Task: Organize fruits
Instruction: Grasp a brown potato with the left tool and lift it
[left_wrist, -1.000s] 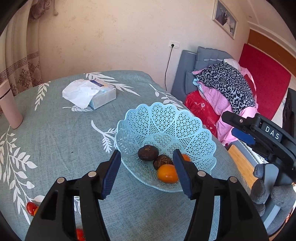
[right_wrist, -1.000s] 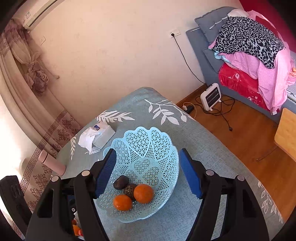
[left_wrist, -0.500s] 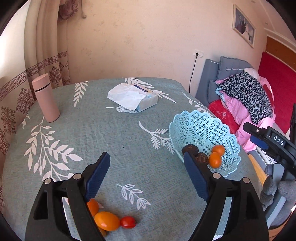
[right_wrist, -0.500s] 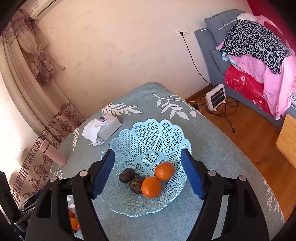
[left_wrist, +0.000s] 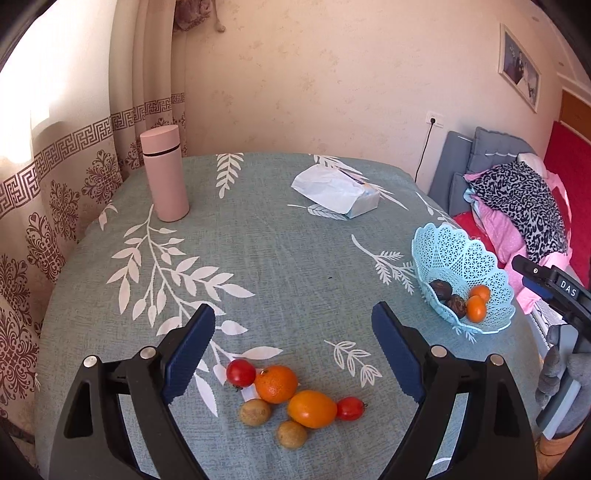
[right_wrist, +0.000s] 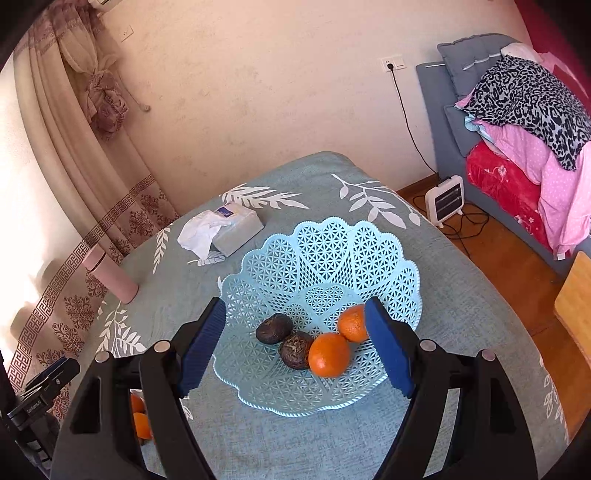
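1. The left hand-held gripper (left_wrist: 293, 319) hangs over the bench (left_wrist: 258, 258) with its jaws spread wide; they have just been opening, and nothing sits between them but cloth
2. Just below and ahead of those jaws lies a loose cluster of fruit: an orange (left_wrist: 276, 384), an oval yellow-orange fruit (left_wrist: 312, 408) touching it, a red tomato (left_wrist: 241, 373) on the left, a smaller tomato (left_wrist: 349, 408) on the right, and two small tan fruits (left_wrist: 255, 412) nearest the camera
3. Off to the right of the left hand-held gripper, well apart from the cluster, stands the blue basket (left_wrist: 454, 251), with dark and orange fruit in its bottom
4. The right hand-held gripper (right_wrist: 295, 325) hovers above the basket (right_wrist: 325, 254), jaws wide apart and holding nothing; they opened a little further within the last second
5. Between its jaws, down in the basket, lie two dark fruits (right_wrist: 273, 328) and two oranges (right_wrist: 328, 355); the second orange sits partly behind the right finger (right_wrist: 388, 354)
6. Beyond the left hand-held gripper, a pink flask (left_wrist: 165, 173) stands upright at far left and a tissue pack (left_wrist: 338, 190) lies further right
7. More orange fruit shows low behind the right hand-held gripper's left finger (right_wrist: 201, 345), mostly hidden
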